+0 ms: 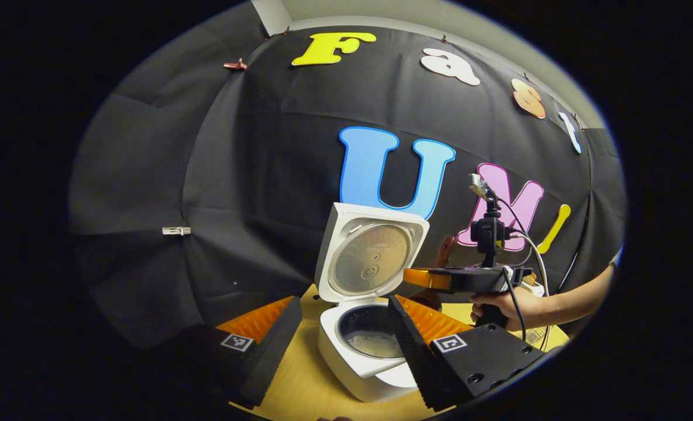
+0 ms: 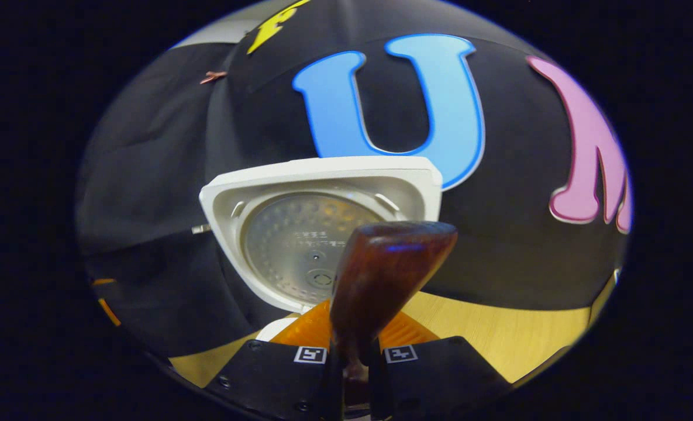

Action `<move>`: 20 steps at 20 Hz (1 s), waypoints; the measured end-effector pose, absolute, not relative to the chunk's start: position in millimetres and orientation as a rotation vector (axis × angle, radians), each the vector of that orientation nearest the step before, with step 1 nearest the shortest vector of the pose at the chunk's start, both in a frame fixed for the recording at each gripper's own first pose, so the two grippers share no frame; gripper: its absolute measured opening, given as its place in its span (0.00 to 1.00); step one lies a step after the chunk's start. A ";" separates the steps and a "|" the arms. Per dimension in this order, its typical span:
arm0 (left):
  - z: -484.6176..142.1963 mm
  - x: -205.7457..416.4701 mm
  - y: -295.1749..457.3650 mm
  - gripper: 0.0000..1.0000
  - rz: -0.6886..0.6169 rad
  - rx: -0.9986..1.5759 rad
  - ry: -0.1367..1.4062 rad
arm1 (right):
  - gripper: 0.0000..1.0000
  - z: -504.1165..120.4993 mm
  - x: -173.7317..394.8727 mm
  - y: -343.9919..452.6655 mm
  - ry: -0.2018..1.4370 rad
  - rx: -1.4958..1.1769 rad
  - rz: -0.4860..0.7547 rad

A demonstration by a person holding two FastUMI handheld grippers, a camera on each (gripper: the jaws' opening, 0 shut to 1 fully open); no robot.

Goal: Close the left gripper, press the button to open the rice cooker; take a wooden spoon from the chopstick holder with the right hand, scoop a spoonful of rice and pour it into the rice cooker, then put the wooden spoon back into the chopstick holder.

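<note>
On the wooden table (image 1: pixel 299 392), in the left gripper view, the rice cooker (image 1: pixel 364 356) stands with its lid (image 1: pixel 369 254) raised and its inner pot exposed, a pale layer on the bottom. The left gripper (image 1: pixel 346 333) hangs just before it, jaws spread wide on either side of the pot and touching nothing. Beyond, a hand (image 1: pixel 501 310) carries the right gripper (image 1: pixel 416 278) level beside the lid.

In the right gripper view, the right gripper (image 2: pixel 349 351) is clamped on the handle of the wooden spoon (image 2: pixel 381 280), whose bowl rises in front of the open lid (image 2: pixel 299 234). Whether it carries rice cannot be told.

Judging from this, the spoon is at or near the pouring step. To do it well, the bowl should be brought squarely over the pot before tilting, kept clear of the lid, with the grip firm so the handle does not twist.
</note>
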State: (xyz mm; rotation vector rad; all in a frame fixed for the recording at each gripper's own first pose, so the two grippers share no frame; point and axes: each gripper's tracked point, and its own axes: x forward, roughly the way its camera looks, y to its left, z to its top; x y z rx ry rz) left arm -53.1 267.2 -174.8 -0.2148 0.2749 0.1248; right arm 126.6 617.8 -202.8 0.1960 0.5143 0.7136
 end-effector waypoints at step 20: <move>-170.0 -55.6 263.9 0.95 0.127 -0.220 0.269 | 0.21 -163.2 72.7 665.3 0.337 -0.086 0.959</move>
